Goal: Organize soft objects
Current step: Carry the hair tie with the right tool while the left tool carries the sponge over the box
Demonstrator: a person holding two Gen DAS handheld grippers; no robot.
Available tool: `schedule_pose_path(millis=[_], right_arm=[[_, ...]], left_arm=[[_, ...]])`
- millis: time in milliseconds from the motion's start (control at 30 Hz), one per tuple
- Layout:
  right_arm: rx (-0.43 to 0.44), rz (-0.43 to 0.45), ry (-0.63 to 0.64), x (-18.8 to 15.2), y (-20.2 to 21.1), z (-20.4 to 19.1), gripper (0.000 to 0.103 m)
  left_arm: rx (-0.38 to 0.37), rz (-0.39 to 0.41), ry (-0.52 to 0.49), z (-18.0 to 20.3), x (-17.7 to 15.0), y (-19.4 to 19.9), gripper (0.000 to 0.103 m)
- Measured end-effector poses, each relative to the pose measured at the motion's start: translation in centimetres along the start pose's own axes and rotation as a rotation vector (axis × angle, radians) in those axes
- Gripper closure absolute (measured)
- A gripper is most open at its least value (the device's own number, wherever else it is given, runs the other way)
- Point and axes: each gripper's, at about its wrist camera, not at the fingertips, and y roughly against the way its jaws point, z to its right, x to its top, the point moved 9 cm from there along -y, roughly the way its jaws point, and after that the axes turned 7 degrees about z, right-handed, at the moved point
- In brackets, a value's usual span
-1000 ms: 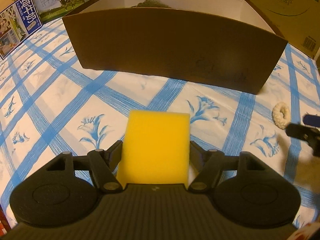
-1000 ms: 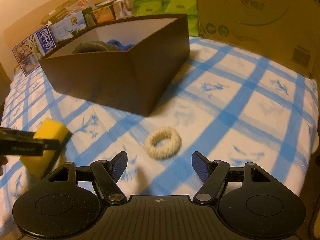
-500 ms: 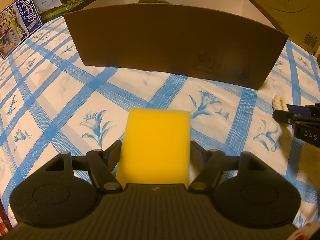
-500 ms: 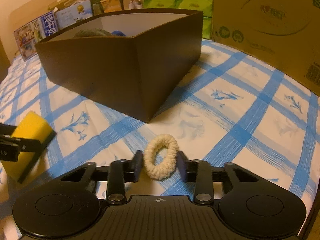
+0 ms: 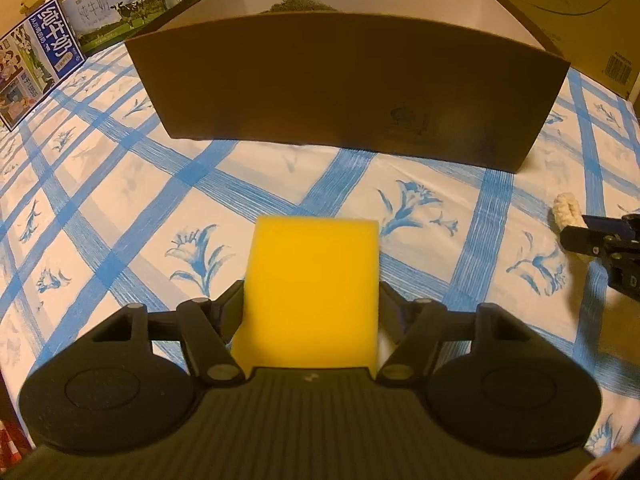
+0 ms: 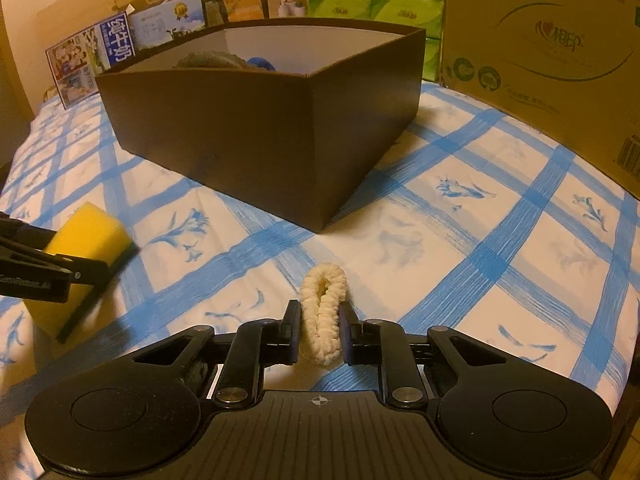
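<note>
My left gripper (image 5: 312,304) is shut on a yellow sponge (image 5: 312,292) and holds it above the cloth, short of the dark brown box (image 5: 344,84). The sponge also shows in the right wrist view (image 6: 86,240), with the left gripper (image 6: 60,272) on it. My right gripper (image 6: 319,328) is shut on a cream scrunchie (image 6: 323,312), squeezed into a narrow loop just above the cloth. The scrunchie's end (image 5: 566,214) and the right gripper (image 5: 604,240) show at the right edge of the left wrist view. The box (image 6: 264,136) holds a grey soft item (image 6: 208,60) and a blue one (image 6: 260,64).
A blue-checked floral cloth (image 6: 500,248) covers the surface. A large cardboard carton (image 6: 540,52) stands at the back right, green tissue packs (image 6: 376,0) behind the box, and milk cartons (image 5: 56,52) at the back left.
My right gripper moved onto the scrunchie and closed on it, pinching the ring flat. My left gripper, still holding the sponge, drifted slightly; the box rim looks a little closer.
</note>
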Motion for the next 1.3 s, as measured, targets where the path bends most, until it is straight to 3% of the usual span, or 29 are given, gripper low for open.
schedule_pose_path(millis=[700,1300], right_arm=[[0.162,0.078,-0.021,4.8,6.7,-3.8,0.083],[0.248,0.207,0.010,13.3,8.4,-5.5,0.083]], left_arm=[[0.017,0.095,0.068,-3.7,3.1,6.6,0.036],[0.009,0.237,0.003,-5.7,11.4,9.4,0.036]])
